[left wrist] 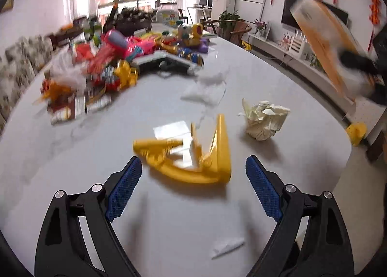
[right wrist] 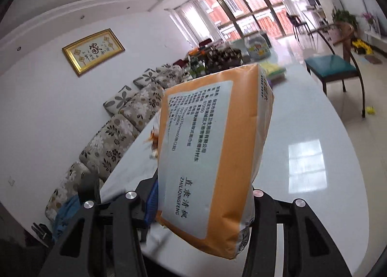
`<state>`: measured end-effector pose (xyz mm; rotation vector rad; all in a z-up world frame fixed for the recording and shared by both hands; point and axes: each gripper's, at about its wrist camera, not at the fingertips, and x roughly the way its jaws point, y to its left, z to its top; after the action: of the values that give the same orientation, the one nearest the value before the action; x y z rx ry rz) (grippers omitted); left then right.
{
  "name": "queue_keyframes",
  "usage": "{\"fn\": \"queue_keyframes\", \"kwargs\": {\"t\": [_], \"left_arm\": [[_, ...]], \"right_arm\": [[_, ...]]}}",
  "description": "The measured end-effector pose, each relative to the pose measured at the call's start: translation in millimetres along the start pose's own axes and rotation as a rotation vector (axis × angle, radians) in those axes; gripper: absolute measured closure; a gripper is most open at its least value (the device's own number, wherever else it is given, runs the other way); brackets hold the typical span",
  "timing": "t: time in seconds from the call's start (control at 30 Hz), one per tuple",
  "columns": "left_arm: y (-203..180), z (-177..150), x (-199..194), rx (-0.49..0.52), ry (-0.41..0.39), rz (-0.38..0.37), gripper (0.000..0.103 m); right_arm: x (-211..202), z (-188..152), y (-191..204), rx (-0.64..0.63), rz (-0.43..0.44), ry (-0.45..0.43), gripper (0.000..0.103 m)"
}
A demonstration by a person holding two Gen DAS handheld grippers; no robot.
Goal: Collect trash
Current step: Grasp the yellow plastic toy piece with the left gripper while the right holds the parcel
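My left gripper point(left wrist: 193, 170) is open and empty, low over the grey table point(left wrist: 169, 216), just short of a yellow plastic toy piece point(left wrist: 193, 156). A crumpled cream paper ball point(left wrist: 263, 118) lies to the right of it. A small white paper scrap point(left wrist: 226, 246) lies between my fingers, and flat white tissues point(left wrist: 205, 90) lie further back. My right gripper point(right wrist: 203, 202) is shut on an orange and white tissue pack point(right wrist: 212, 156), held up in the air over the table. The pack also shows blurred in the left wrist view point(left wrist: 331, 44).
A heap of colourful toys and snack wrappers point(left wrist: 108, 66) fills the table's far left. A floral sofa point(right wrist: 116, 136) runs along the left side. A chair with a teal seat point(right wrist: 331, 66) stands at the right. A TV cabinet point(left wrist: 290, 51) lines the right wall.
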<state>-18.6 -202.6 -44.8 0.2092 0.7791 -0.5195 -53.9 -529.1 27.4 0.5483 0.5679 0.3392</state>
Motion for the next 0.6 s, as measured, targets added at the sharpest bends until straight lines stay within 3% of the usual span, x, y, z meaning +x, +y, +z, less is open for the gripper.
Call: {"fn": "queue_keyframes", "kwargs": {"t": [0.17, 0.2, 0.23, 0.3, 0.47, 0.6], "left_arm": [[-17.0, 8.8, 33.4, 0.092, 0.092, 0.084, 0.02], [-16.5, 10.1, 37.4, 0.094, 0.08, 0.097, 0.033], [-15.5, 12.9, 37.5, 0.1, 0.062, 0.083, 0.039], [-6.8, 15.7, 31.8, 0.042, 0.051, 0.016, 0.04], [3.8, 9.6, -14.8, -0.002, -0.084, -0.022, 0.04], [3.9, -6.7, -77.8, -0.002, -0.172, -0.041, 0.04]], "right_arm": [[-3.5, -37.4, -12.2, 0.073, -0.023, 0.027, 0.054], [-3.9, -42.3, -15.2, 0.091, -0.019, 0.029, 0.054], [-4.9, -47.9, -17.8, 0.111, -0.017, 0.029, 0.054], [-2.8, -55.8, -18.9, 0.125, -0.018, 0.04, 0.054], [-3.6, -61.2, 3.3, 0.053, -0.03, 0.039, 0.054], [-5.3, -69.5, 34.6, 0.003, 0.039, 0.069, 0.054]]}}
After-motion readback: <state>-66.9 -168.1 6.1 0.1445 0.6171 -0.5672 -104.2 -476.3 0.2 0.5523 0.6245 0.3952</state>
